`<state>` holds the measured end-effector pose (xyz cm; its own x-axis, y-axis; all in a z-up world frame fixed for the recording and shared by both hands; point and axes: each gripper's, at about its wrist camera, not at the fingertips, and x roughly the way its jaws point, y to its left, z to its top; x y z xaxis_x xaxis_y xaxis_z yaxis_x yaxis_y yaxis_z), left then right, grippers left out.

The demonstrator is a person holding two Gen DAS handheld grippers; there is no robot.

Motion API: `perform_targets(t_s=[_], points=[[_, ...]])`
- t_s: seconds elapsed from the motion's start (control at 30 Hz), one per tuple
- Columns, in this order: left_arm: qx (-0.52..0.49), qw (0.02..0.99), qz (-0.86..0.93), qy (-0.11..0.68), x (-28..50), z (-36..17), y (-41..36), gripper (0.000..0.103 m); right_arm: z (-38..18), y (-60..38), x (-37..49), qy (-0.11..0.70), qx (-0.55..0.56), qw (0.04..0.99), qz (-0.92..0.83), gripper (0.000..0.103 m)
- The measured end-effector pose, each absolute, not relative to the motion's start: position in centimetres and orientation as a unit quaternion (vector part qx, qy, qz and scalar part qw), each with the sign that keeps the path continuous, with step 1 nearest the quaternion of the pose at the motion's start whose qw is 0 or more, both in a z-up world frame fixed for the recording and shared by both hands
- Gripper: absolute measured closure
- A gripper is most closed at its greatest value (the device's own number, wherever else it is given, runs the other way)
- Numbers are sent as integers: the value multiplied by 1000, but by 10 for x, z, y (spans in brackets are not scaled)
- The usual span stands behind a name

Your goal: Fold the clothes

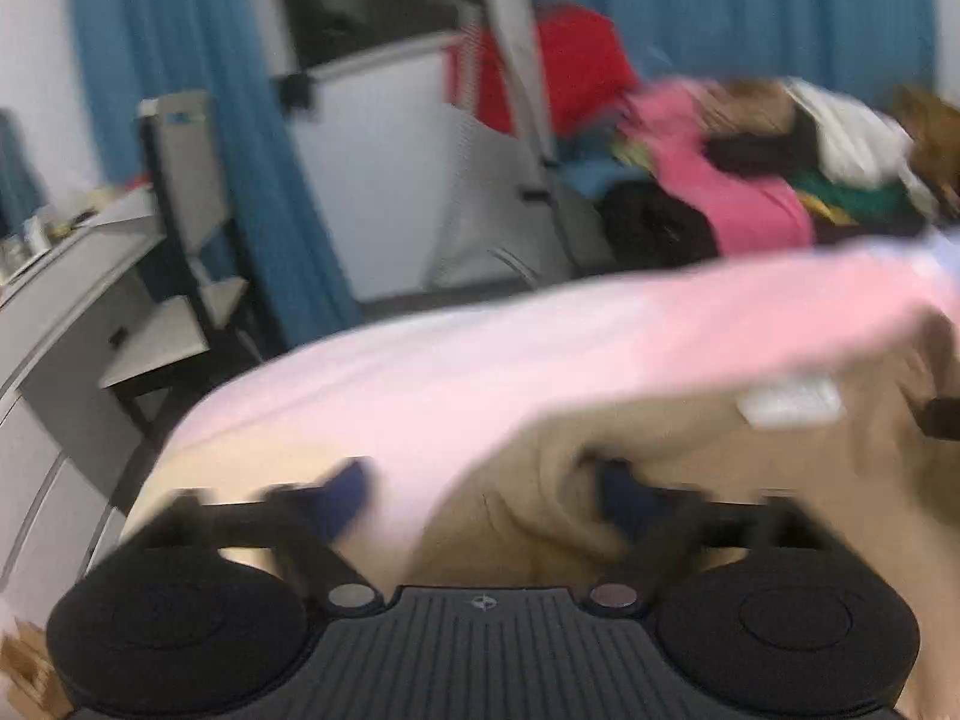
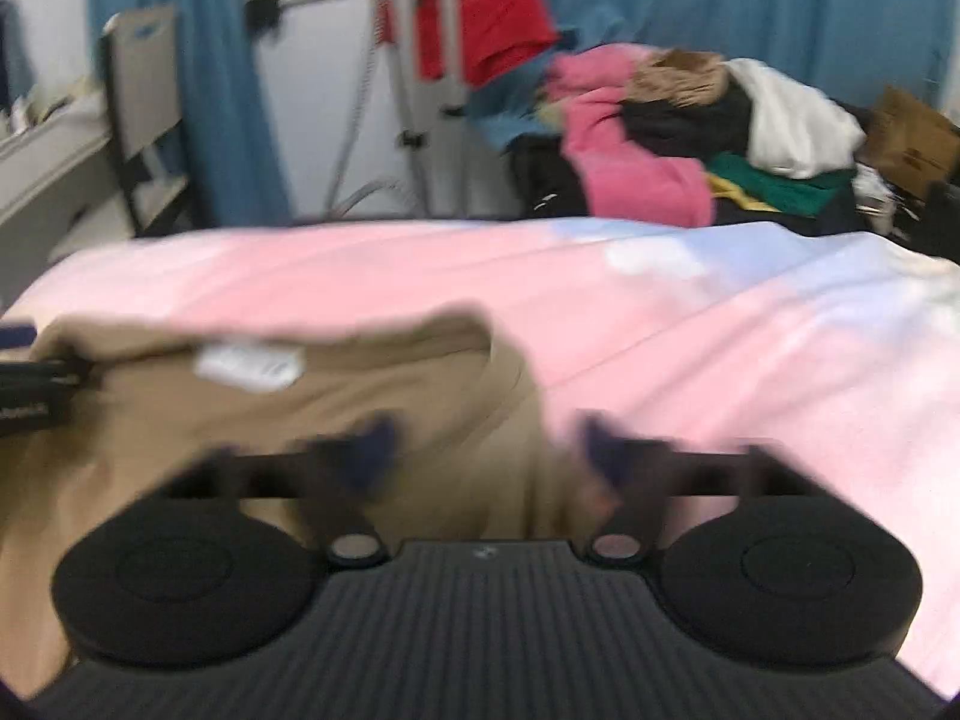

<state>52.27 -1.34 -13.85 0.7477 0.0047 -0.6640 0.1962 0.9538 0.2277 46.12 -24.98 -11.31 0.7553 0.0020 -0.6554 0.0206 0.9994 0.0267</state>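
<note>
tan garment (image 2: 336,408) lies spread on the pink bed sheet (image 2: 720,348), no fold made yet. my left claw (image 1: 480,489) and right claw (image 2: 486,450) gape open, gripping nothing. unfolded pile (image 2: 690,132) waits beyond the sheet.

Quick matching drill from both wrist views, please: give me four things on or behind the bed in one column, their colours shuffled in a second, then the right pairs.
Things:
1. garment with the white label
2. bed cover
3. curtain
4. left gripper

Colours:
A. blue
B. black body, dark blue pads
C. tan
D. pink with pale blue patches

Pairs: 1-C, 2-D, 3-A, 4-B
</note>
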Motion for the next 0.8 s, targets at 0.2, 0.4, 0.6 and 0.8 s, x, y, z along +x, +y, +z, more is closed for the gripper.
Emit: perform_targets(t_s=[0.2,0.4,0.6,0.8], points=[[132,925,-78,349,442,-85,-2,2,-56,-228,387,310,19,950,18,20],[50,953,-62,291,309,-30,31,2,-11,-216,270,252,29,967,35,20],[-3,967,-48,252,178,10,52,2,12,-217,146,199,60,977,47,20],[-62,964,-26,258,96,6,80,2,2,-232,72,179,84,979,50,20]])
